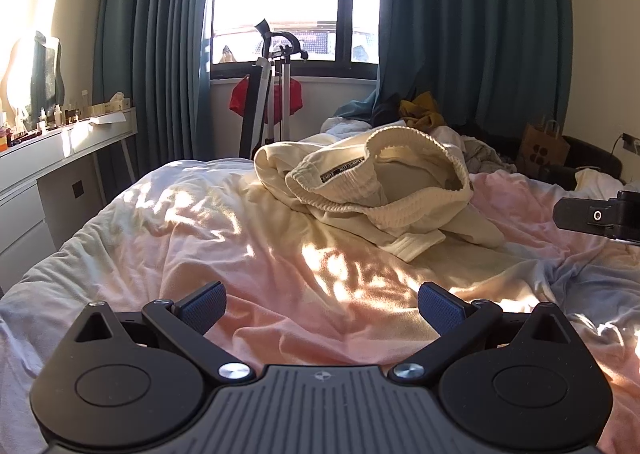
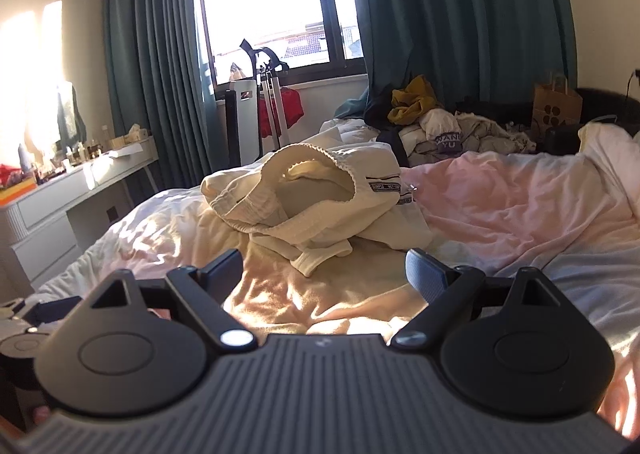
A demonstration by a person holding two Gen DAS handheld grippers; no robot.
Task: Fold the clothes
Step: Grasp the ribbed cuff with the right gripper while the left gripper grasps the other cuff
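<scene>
A cream garment with a ribbed elastic waistband [image 1: 372, 190] lies crumpled in a heap on the bed, its waist opening gaping upward; it also shows in the right wrist view [image 2: 312, 206]. My left gripper [image 1: 322, 308] is open and empty, low over the pink-white duvet [image 1: 240, 266], well short of the garment. My right gripper [image 2: 326, 274] is open and empty, just in front of the garment's near cuff [image 2: 320, 254]. Part of the right gripper shows at the right edge of the left wrist view [image 1: 600, 216].
A pile of other clothes [image 2: 440, 126] sits at the far side of the bed by the teal curtains. A white dresser with bottles [image 1: 52, 158] stands to the left. A stand with a red item [image 1: 272, 94] is under the window. A paper bag [image 2: 556, 106] is far right.
</scene>
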